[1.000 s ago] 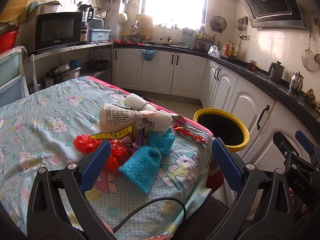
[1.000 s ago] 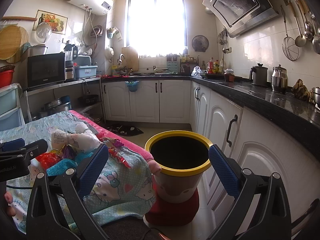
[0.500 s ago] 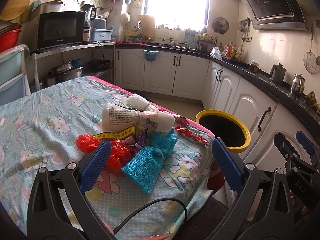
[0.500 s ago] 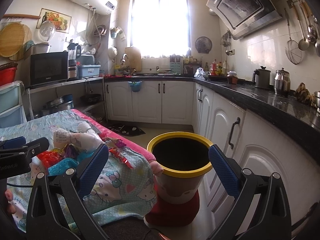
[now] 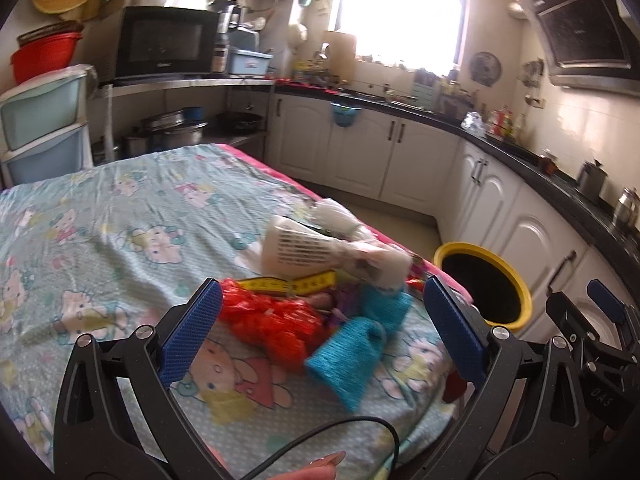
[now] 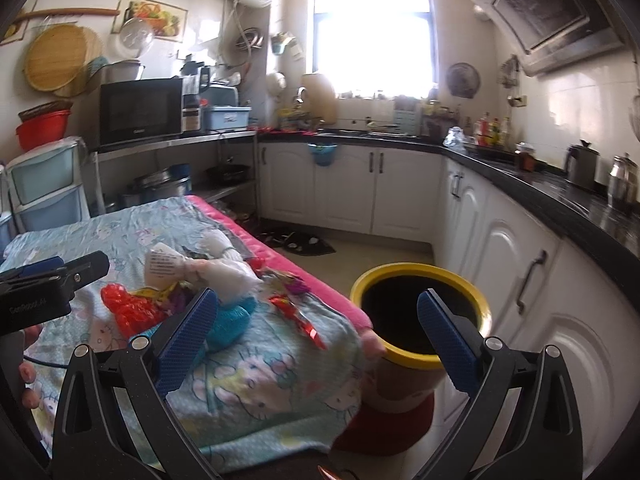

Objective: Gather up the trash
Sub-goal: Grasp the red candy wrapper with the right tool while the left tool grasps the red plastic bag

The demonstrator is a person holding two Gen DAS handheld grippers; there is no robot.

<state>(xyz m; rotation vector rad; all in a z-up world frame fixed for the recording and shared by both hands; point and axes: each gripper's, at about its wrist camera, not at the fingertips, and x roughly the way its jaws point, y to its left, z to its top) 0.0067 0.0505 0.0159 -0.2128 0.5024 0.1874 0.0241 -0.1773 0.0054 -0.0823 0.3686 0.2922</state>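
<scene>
red bag (image 5: 276, 322): crumpled plastic, one, lying between the spread pads of the left gripper (image 5: 320, 332), not touched.
teal pouches (image 5: 348, 360): two, just beside the red bag; a wide grab could drag one along.
white wrapper (image 5: 316, 250): one, printed, resting over the pile; it may slide off the table edge if the heap is nudged.
yellow strip (image 5: 292, 282): one, under the wrapper.
red snack wrapper (image 6: 298, 320): one, near the cloth's edge.
bin (image 6: 420, 314): one, yellow-rimmed, open, on the floor beside the table; a light bag could miss it.
right gripper (image 6: 316, 338): spread, empty, between table corner and bin.
</scene>
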